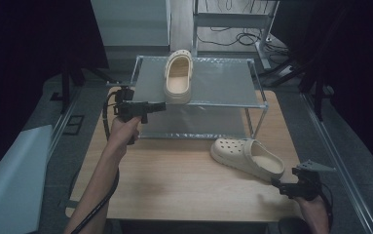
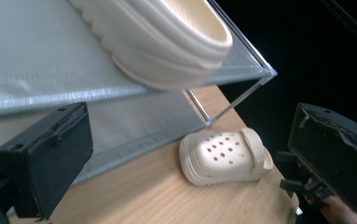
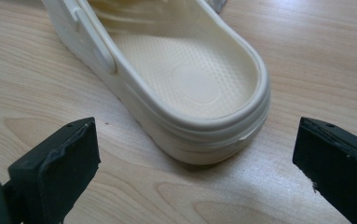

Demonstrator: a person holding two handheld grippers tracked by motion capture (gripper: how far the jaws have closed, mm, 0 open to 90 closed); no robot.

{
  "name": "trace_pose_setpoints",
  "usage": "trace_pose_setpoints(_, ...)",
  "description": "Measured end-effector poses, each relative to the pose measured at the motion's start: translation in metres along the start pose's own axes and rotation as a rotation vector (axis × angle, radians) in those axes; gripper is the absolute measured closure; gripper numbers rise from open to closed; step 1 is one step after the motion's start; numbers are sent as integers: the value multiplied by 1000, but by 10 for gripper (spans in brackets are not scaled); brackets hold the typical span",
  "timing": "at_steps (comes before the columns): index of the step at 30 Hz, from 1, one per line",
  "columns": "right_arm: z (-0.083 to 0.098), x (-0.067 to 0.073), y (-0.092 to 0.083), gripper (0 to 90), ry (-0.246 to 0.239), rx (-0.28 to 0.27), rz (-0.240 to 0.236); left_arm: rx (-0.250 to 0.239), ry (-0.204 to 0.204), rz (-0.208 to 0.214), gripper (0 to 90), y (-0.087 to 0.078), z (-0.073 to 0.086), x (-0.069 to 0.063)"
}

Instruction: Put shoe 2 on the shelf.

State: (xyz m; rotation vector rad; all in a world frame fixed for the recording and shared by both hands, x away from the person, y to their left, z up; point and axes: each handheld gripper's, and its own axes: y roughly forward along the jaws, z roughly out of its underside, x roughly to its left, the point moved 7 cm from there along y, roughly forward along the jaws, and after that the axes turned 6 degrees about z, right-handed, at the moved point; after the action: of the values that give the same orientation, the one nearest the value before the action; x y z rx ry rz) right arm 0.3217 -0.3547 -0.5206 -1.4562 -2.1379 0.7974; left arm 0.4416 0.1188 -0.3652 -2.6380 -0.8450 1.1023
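Left gripper (image 1: 162,107): jaws apart, empty, just beside cream foam clog (image 1: 178,76) at twelve o'clock on silver metal rack's (image 1: 223,83) top shelf.
Done: one clog shelved.
Left: second cream clog (image 1: 248,157) on wooden table (image 1: 174,180), three o'clock.
Right gripper (image 1: 277,183): jaws apart, near its heel.

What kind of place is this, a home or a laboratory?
Probably a lab or recording workspace, not a home: a wooden table with a metal shoe rack, black curtains around it, and loose cables on the floor behind.

One shoe (image 1: 178,77) lies on the rack's (image 1: 223,83) top shelf. The other shoe (image 1: 247,157) lies on the surface (image 1: 174,180), in front of the rack, towards the right.
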Motion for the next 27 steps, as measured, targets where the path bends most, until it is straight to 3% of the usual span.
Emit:
trace_pose_setpoints(7, -4, -2, 4, 0, -11, 10, -3, 3, -5, 20, 0, -8, 29, 3)
trace_pose_setpoints(12, -7, -7, 13, 0, -5, 18, 1, 4, -34, 20, 0, -12, 56, 14)
trace_pose_setpoints(16, -8, -6, 21, 0, -25, 32, -22, 0, -51, 13, 0, -14, 77, 23)
trace_pose_setpoints(19, -10, -6, 25, 0, -28, 29, -39, -10, -74, 50, 0, -14, 91, 26)
trace_pose_setpoints(24, -10, -2, 30, 0, -40, 43, -95, 11, -57, 44, 0, -15, 114, 32)
trace_pose_setpoints(27, -9, -1, 34, 0, -70, 58, -79, 23, -46, 41, 0, -15, 126, 34)
